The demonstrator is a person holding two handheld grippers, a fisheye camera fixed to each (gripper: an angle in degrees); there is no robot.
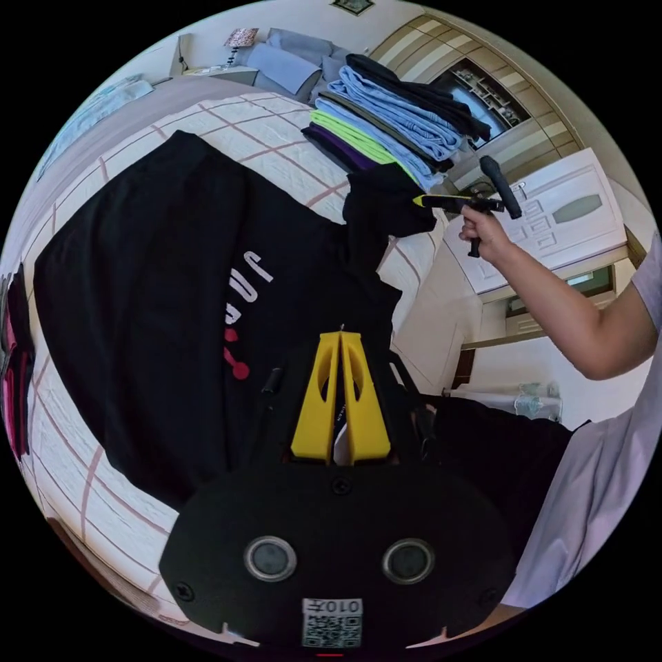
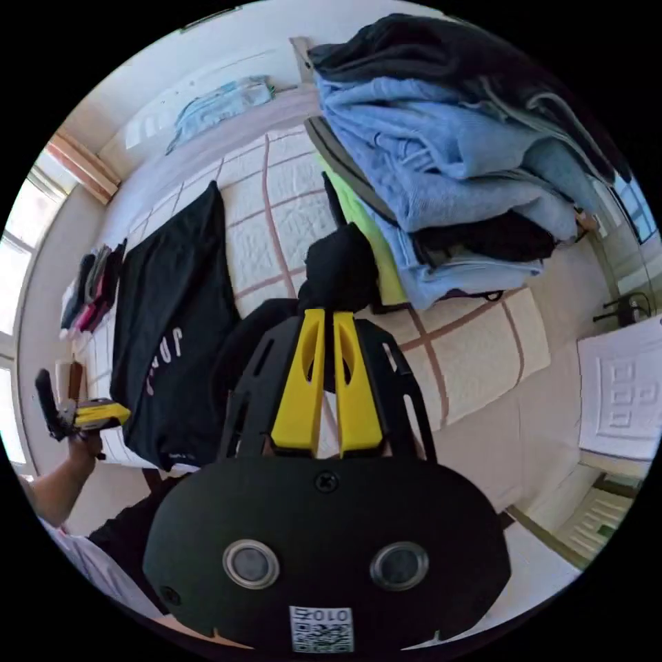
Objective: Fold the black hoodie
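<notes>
The black hoodie [image 1: 152,296] with a white and red print lies spread flat on the checked quilt [image 1: 262,131]. In the left gripper view my left gripper [image 1: 341,336] has its yellow jaws together at the hoodie's near edge, pinching the black cloth. My right gripper [image 1: 424,201], held in a hand, is shut on a bunched black sleeve [image 1: 383,200] lifted off the bed. The right gripper view has my right gripper [image 2: 323,314] closed on that bunch [image 2: 341,265], the hoodie [image 2: 172,324] spread to its left, and my left gripper [image 2: 114,414] at the hoodie's edge.
A tall stack of folded clothes [image 1: 393,124] [image 2: 448,172] stands on the bed right beside the lifted sleeve. A small pile of dark and pink clothes [image 1: 14,372] [image 2: 89,289] lies past the hoodie's far side. A white cabinet [image 1: 552,214] stands off the bed's edge.
</notes>
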